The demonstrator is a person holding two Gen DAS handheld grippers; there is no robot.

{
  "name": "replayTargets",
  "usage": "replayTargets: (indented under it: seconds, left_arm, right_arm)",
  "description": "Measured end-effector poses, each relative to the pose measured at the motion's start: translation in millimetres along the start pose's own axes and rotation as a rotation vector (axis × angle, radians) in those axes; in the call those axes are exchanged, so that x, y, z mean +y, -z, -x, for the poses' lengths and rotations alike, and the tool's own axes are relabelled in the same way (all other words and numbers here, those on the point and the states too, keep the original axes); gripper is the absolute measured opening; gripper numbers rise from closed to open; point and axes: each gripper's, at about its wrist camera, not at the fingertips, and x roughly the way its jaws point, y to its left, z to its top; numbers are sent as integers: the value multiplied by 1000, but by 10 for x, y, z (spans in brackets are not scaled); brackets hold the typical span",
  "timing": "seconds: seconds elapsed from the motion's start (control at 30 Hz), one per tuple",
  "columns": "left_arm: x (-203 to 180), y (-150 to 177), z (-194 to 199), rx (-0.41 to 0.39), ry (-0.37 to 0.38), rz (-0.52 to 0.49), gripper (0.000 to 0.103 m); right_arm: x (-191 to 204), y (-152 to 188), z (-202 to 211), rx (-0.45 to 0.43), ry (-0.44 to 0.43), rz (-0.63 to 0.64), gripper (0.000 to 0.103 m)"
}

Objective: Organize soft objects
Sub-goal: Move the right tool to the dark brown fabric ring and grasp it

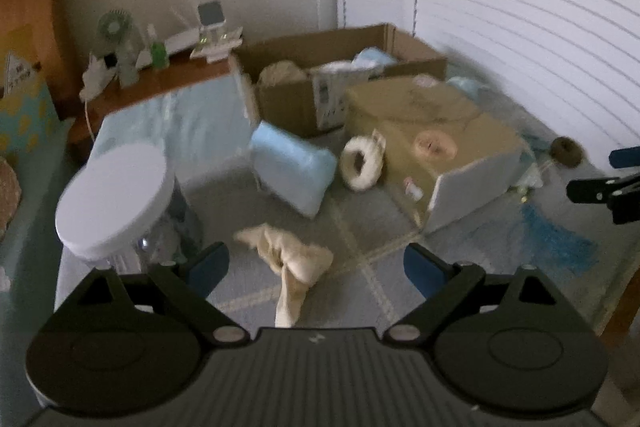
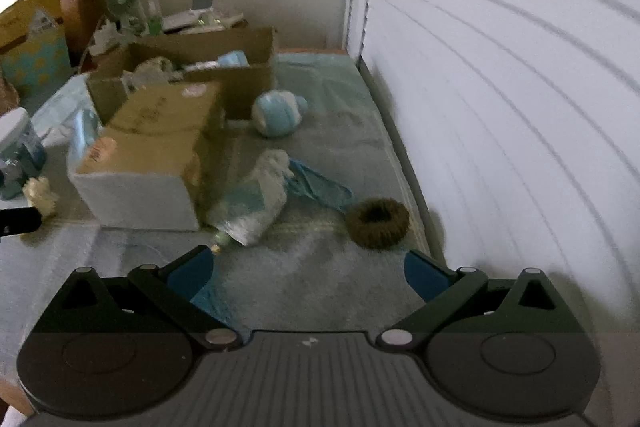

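Note:
My left gripper is open and empty, just above a crumpled cream cloth on the grey bed cover. Beyond it lie a light blue pillow and a white fluffy ring. My right gripper is open and empty; a brown fluffy ring lies just ahead to its right. A blue-and-white plush ball, a blue cloth and a clear bag of soft stuff lie further ahead. An open cardboard box holds soft items.
A closed cardboard box lies in the middle of the bed. A clear jar with a white lid stands at the left. A wooden side table holds small gadgets. A white louvered door bounds the right side.

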Motion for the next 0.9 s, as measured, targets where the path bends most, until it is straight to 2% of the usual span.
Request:
replayTargets:
  seconds: [0.2, 0.43, 0.7, 0.83, 0.9]
  left_arm:
    - [26, 66, -139, 31, -14, 27, 94]
    - [42, 81, -276, 58, -12, 44, 94]
    - [93, 70, -327, 51, 8, 73, 93]
    - [102, 67, -327, 47, 19, 82, 88]
    - [108, 58, -321, 41, 23, 82, 79]
  right_arm:
    - [-48, 32, -159, 18, 28, -13, 102]
    - [-99, 14, -306, 21, 65, -21, 85]
    - [-149, -31, -422, 2, 79, -49, 84]
    - [-173, -70, -471, -9, 82, -60, 79]
    - [-176, -89, -492, -12, 96, -61, 75]
